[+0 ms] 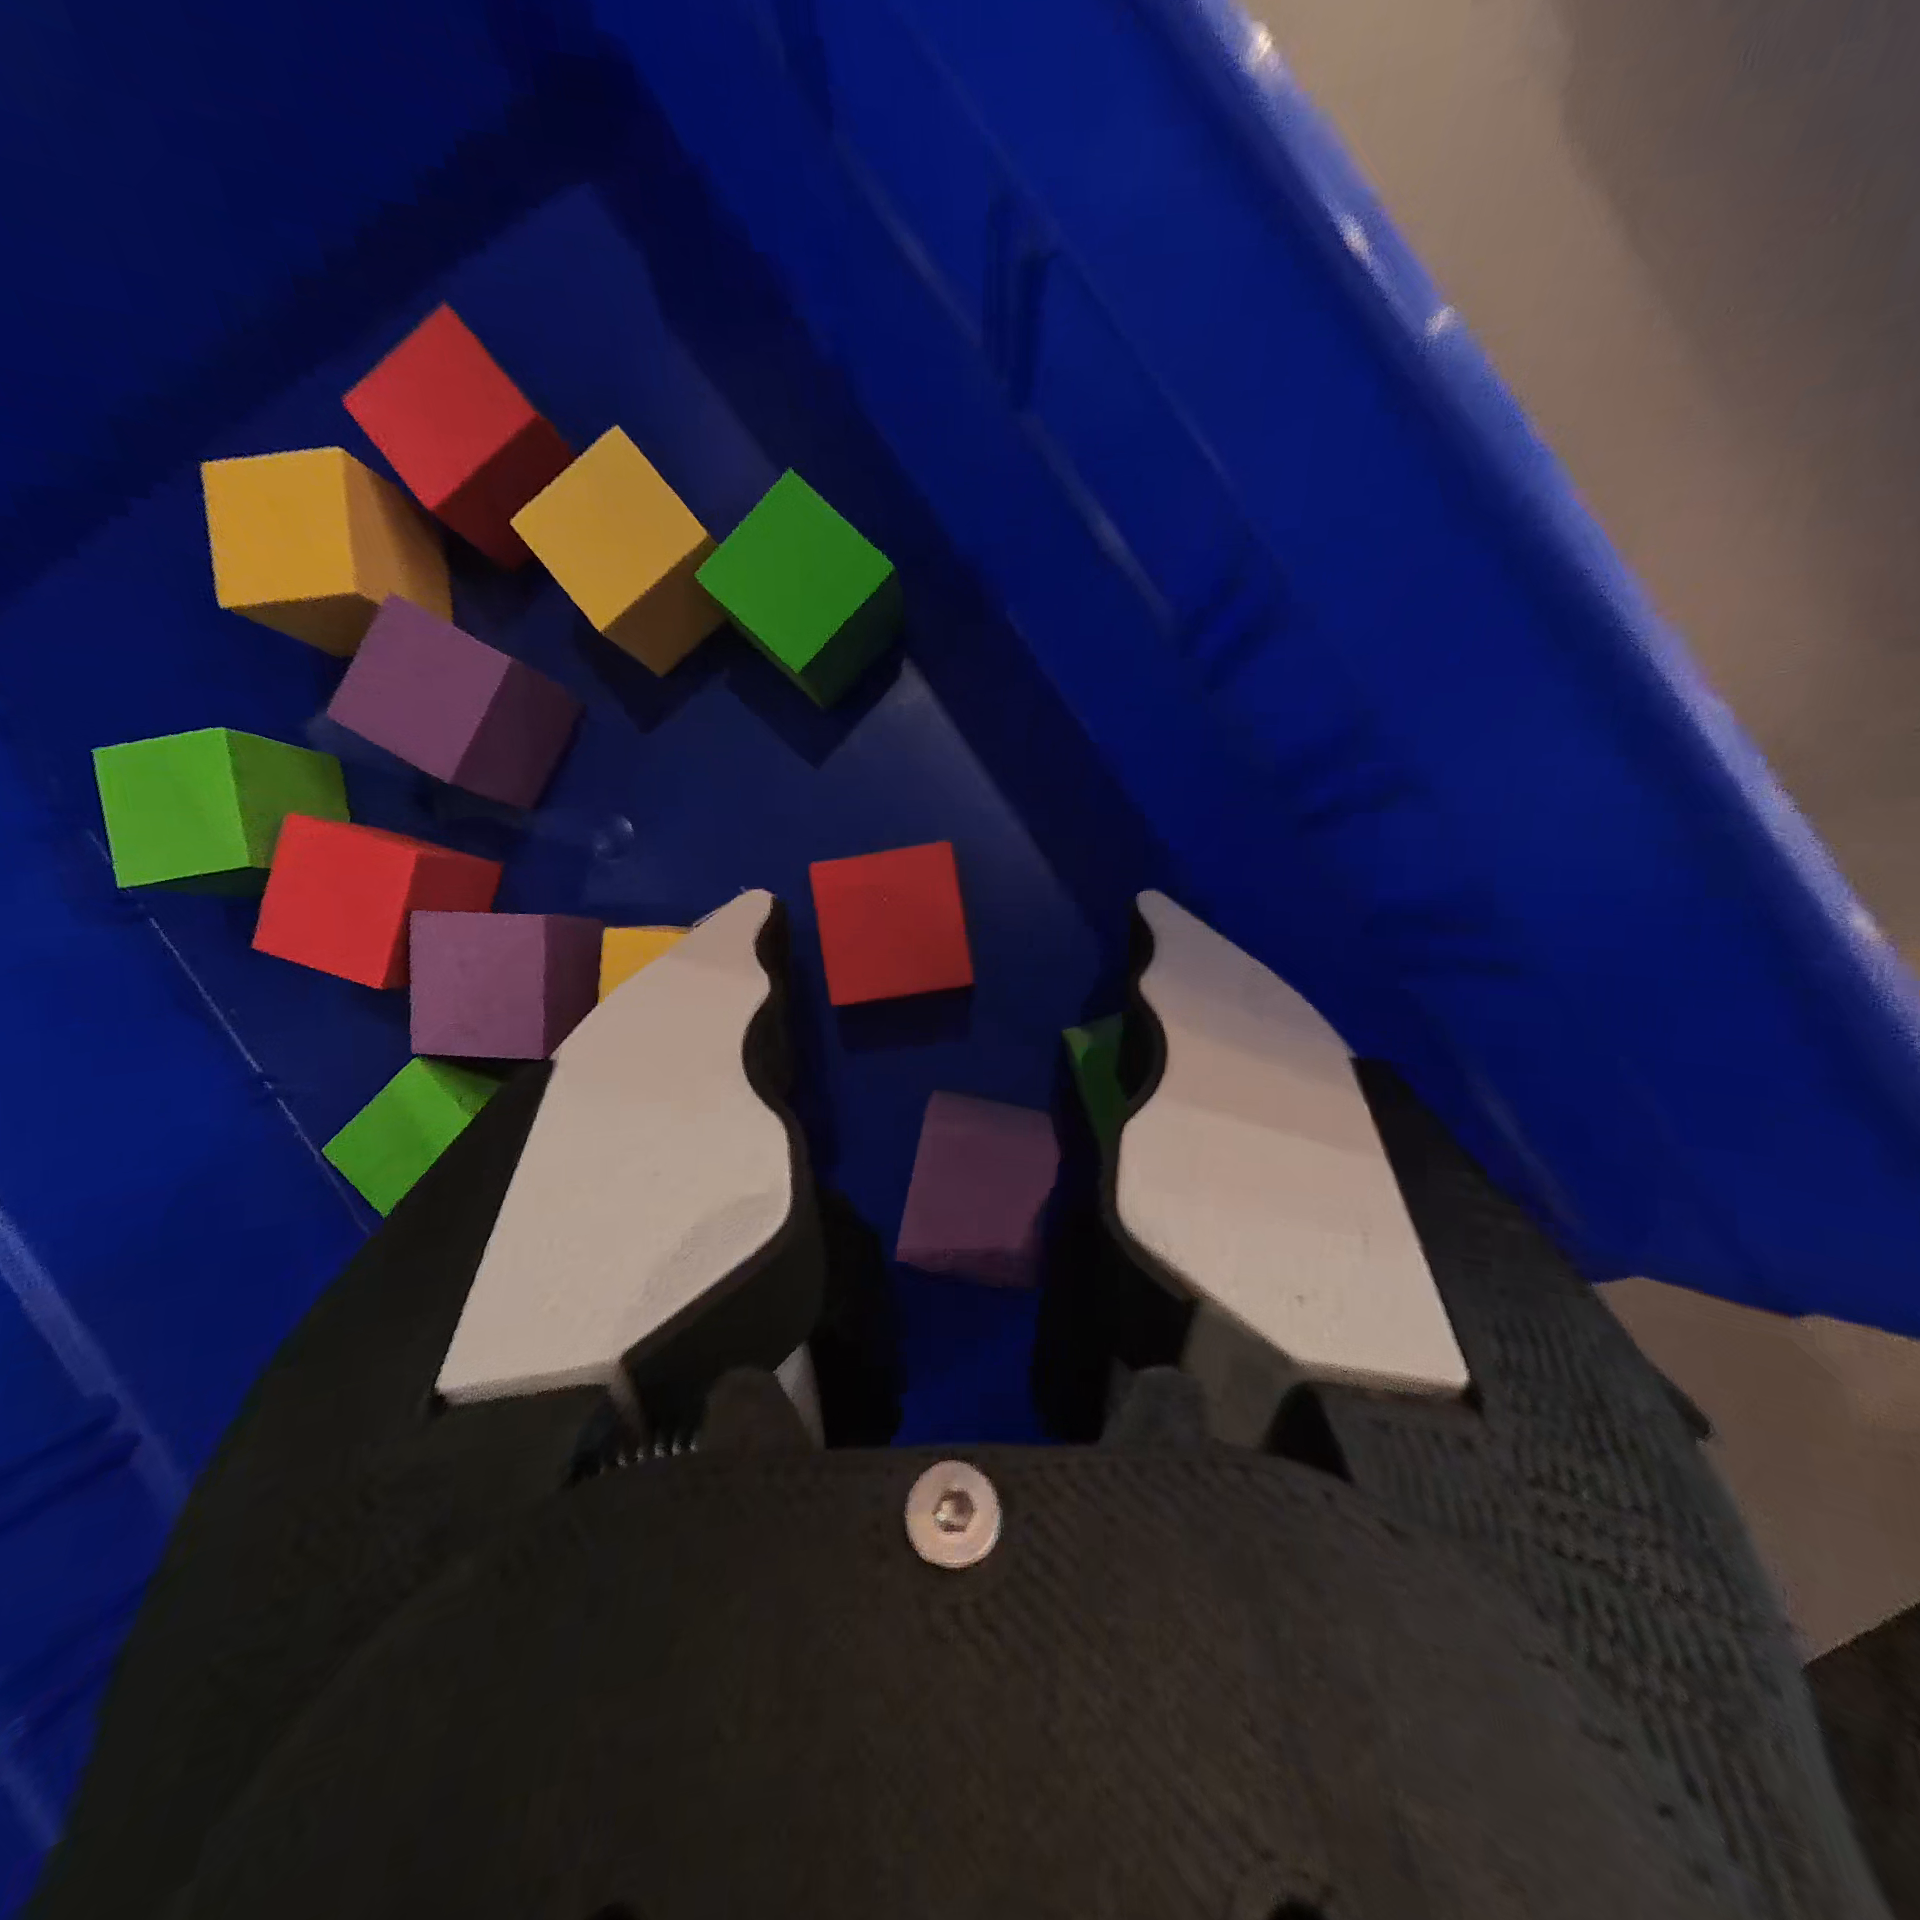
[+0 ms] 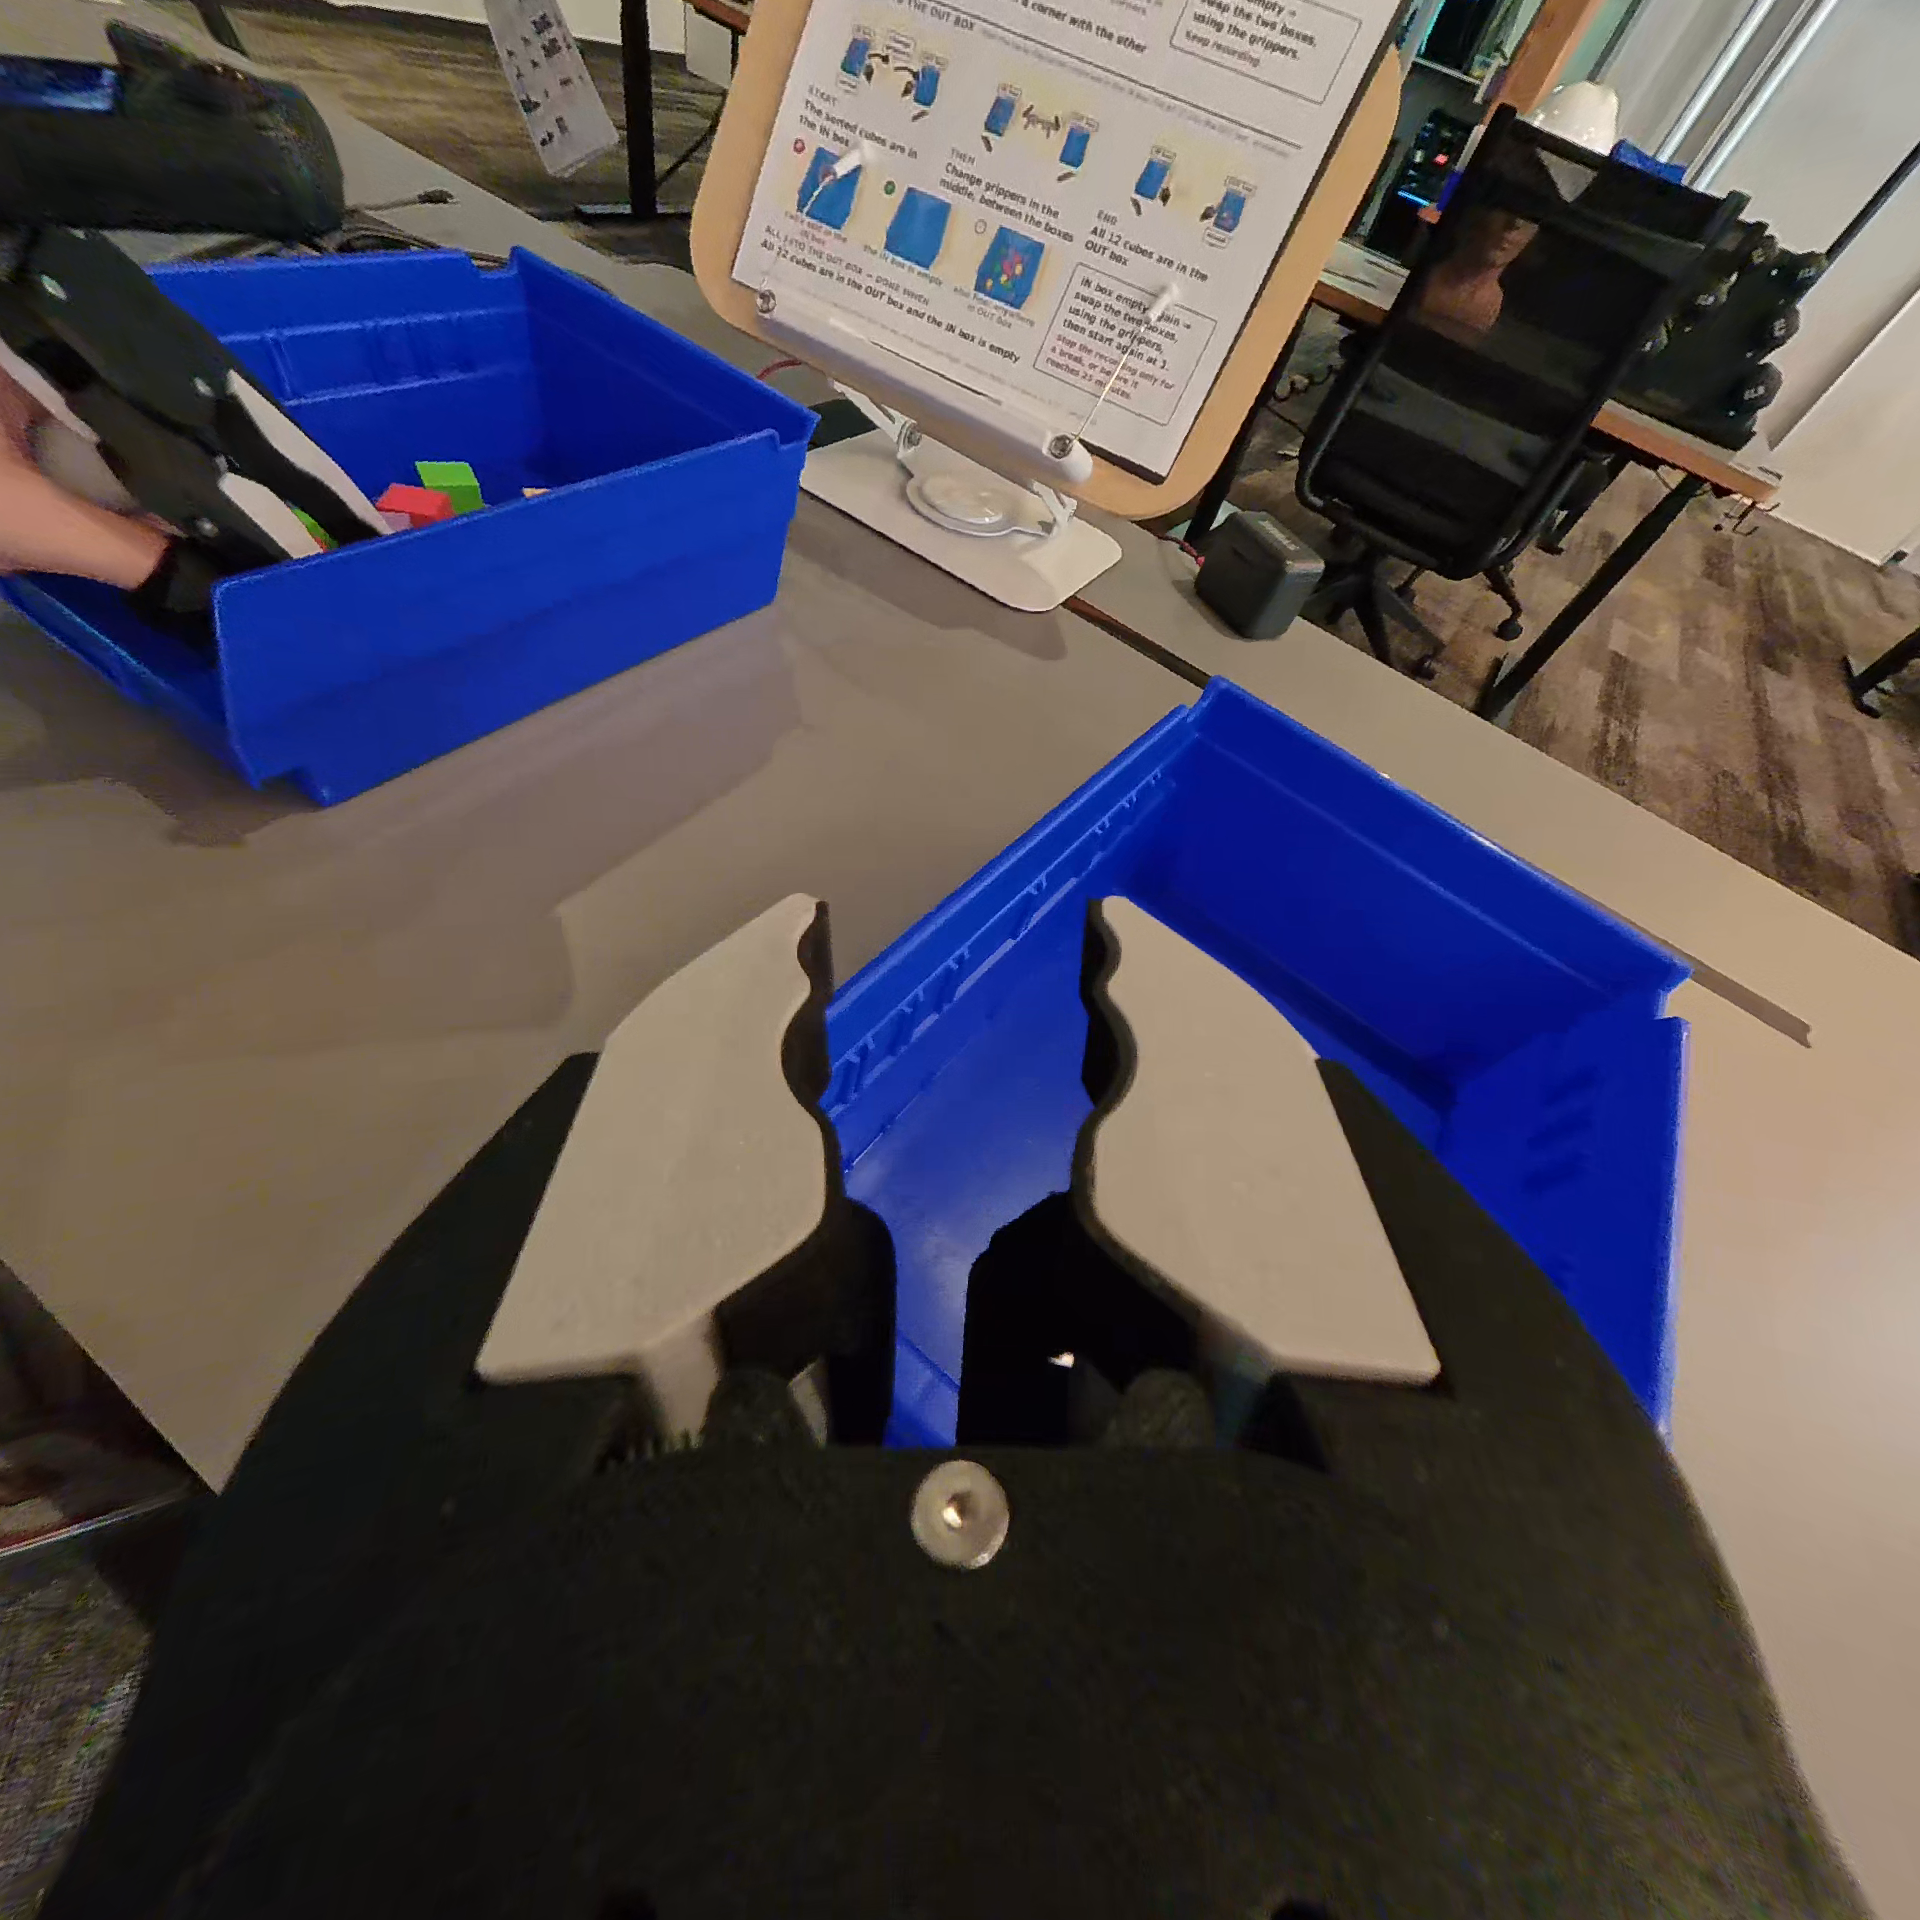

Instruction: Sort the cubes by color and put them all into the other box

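Down inside the blue bin (image 1: 1299,436), the left gripper (image 1: 956,909) hangs with fingers spread, empty, over a red cube (image 1: 890,923) and purple cube (image 1: 977,1184). Likewise spread and empty, the right gripper (image 2: 956,914) hovers over a second blue bin (image 2: 1382,935) on the grey table (image 2: 416,935).

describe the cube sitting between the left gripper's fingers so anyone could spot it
Look inside the blue bin that holds the coloured cubes. The open left gripper reaches in; the red cube lies between its fingertips, alone on the floor, unlike the purple cube nearer the palm.
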Motion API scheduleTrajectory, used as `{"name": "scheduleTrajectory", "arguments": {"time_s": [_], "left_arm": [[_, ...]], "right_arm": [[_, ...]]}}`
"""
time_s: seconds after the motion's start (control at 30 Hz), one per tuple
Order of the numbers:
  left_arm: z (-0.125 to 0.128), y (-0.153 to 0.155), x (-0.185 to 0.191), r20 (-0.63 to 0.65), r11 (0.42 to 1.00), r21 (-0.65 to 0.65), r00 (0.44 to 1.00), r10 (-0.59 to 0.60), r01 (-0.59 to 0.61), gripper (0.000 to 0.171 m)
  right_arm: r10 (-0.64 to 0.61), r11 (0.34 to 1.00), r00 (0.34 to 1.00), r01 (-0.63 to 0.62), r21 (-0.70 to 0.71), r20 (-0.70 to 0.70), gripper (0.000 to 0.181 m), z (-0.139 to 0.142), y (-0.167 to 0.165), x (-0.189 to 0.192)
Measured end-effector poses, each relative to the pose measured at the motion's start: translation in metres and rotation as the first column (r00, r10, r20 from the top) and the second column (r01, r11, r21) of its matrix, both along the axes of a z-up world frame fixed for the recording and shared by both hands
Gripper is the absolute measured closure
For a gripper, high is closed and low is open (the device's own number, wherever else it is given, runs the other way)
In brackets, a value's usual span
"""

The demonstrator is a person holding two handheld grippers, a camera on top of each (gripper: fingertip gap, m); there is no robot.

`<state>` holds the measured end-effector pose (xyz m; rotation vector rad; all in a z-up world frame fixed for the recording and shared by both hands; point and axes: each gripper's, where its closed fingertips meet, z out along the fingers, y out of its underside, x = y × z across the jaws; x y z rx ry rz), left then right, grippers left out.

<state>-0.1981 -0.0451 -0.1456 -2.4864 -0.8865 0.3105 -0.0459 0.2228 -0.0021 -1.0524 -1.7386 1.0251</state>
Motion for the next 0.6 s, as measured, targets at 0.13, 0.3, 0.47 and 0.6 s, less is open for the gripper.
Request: {"name": "scheduleTrajectory", "arguments": {"time_s": [0.13,0.3,0.47,0.6], "left_arm": [[-0.006,-0.002,-0.003,0.040,0.999,-0.035,0.999,-0.002,0.003,0.111],[-0.012,-0.003,-0.007,0.102,0.999,-0.038,0.995,-0.021,0.025,0.141],[0.013,-0.008,-0.015,0.058,0.990,0.139,0.998,-0.008,-0.001,0.142],[0.081,0.009,0.014,0.101,0.806,0.589,0.984,-0.144,0.058,0.142]], "right_arm": [[-0.002,1.000,1.000,0.003,0.024,-0.017,0.135,0.005,-0.001,0.002],[0.005,1.000,0.999,-0.004,0.026,-0.041,0.136,0.012,-0.003,0.004],[0.098,0.994,0.995,-0.097,0.047,-0.030,0.137,0.006,-0.028,0.005],[0.353,0.935,0.932,-0.348,0.075,-0.078,0.136,0.003,-0.094,0.003]]}}
